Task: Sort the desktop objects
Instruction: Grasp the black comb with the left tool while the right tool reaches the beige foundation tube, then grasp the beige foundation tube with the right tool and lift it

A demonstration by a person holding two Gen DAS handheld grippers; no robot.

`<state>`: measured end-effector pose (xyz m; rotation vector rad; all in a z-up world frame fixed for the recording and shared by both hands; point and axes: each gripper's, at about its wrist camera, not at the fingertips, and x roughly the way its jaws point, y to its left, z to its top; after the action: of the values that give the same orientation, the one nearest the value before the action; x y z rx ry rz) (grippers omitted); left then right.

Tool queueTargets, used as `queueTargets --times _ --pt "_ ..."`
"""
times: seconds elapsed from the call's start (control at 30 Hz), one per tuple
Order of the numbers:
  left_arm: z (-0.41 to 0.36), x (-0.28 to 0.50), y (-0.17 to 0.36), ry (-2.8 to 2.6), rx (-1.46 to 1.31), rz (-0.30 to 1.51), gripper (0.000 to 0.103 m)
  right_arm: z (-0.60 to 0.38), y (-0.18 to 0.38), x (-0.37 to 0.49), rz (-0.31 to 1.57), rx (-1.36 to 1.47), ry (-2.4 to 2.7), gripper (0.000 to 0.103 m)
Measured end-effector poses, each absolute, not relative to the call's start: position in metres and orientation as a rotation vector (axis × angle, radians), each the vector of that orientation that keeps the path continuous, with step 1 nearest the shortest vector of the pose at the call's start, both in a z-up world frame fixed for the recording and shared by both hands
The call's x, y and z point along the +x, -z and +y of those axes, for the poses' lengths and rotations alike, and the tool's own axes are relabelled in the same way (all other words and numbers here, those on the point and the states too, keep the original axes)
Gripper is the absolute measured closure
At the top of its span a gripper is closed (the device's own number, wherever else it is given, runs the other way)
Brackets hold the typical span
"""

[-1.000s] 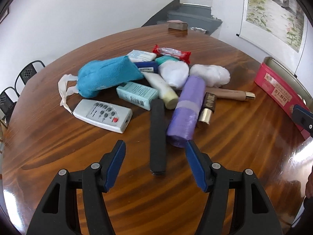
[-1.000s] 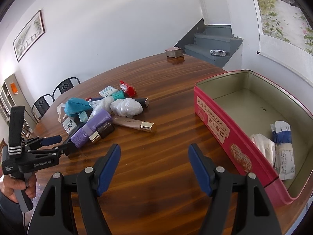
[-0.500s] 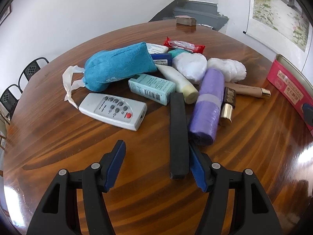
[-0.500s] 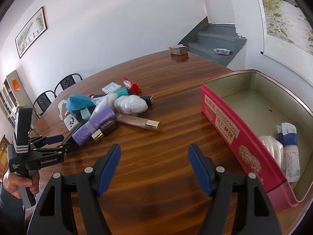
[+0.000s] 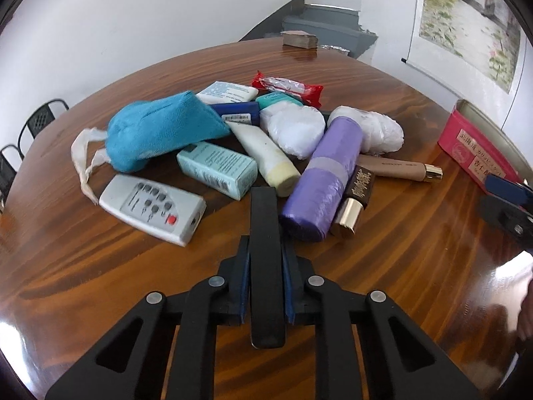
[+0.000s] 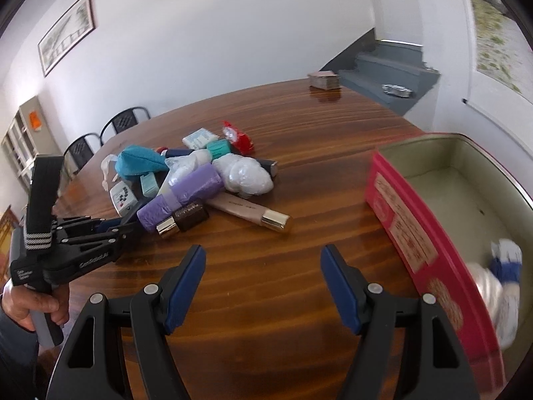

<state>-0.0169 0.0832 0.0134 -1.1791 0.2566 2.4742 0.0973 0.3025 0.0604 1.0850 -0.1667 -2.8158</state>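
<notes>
My left gripper (image 5: 266, 260) is shut on a long black bar (image 5: 265, 233) that lies on the wooden table (image 5: 100, 250) at the near edge of a pile. The pile holds a grey remote (image 5: 151, 208), a teal box (image 5: 218, 169), a blue cloth pouch (image 5: 160, 130), a cream tube (image 5: 266, 158), a purple roll (image 5: 324, 176), white wrapped bundles (image 5: 296, 130) and a beige tube (image 5: 399, 167). My right gripper (image 6: 263, 285) is open and empty above bare table, between the pile (image 6: 196, 183) and the red tin (image 6: 409, 233). The left gripper also shows in the right wrist view (image 6: 110, 230).
The red tin (image 5: 473, 153) stands at the table's right side and holds a white bundle and a blue-and-white packet (image 6: 503, 280). A small brown box (image 5: 298, 39) sits at the far table edge. Black chairs (image 6: 123, 123) stand beyond the left side.
My left gripper has moved forward over the black bar and closed on it. The right gripper has stayed open and shifted slightly left, away from the tin.
</notes>
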Motion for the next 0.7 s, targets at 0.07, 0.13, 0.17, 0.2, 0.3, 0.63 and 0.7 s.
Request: queueTargets --times 0.07,0.13,0.17,0.2,0.3,0.63,0.7 --pt "0.078 -0.011 -0.016 -2.488 -1.180 0.239 0.085 0.298 -0.062 0.086 -0.099 1.088 2.786 0.028" --pt "0.073 -0.006 -0.018 -2.497 -1.181 0.220 0.085 0.294 -0.062 0.076 -0.037 1.097 2.762 0.028" --pt "0.070 -0.004 -0.018 -2.501 -1.183 0.206 0.085 0.292 -0.061 0.071 -0.018 1.100 2.746 0.028" --pt "0.065 -0.001 -0.020 -2.505 -1.185 0.186 0.085 0.289 -0.058 0.063 0.001 1.112 2.719 0.028" --pt "0.058 0.005 -0.024 -2.505 -1.175 0.146 0.085 0.284 -0.052 0.045 0.027 1.156 2.683 0.032" --pt "0.064 0.013 -0.031 -2.474 -1.137 0.135 0.085 0.267 -0.036 0.016 0.191 1.239 2.645 0.058" --pt "0.063 0.013 -0.030 -2.471 -1.141 0.129 0.085 0.265 -0.033 0.016 0.229 1.244 2.638 0.058"
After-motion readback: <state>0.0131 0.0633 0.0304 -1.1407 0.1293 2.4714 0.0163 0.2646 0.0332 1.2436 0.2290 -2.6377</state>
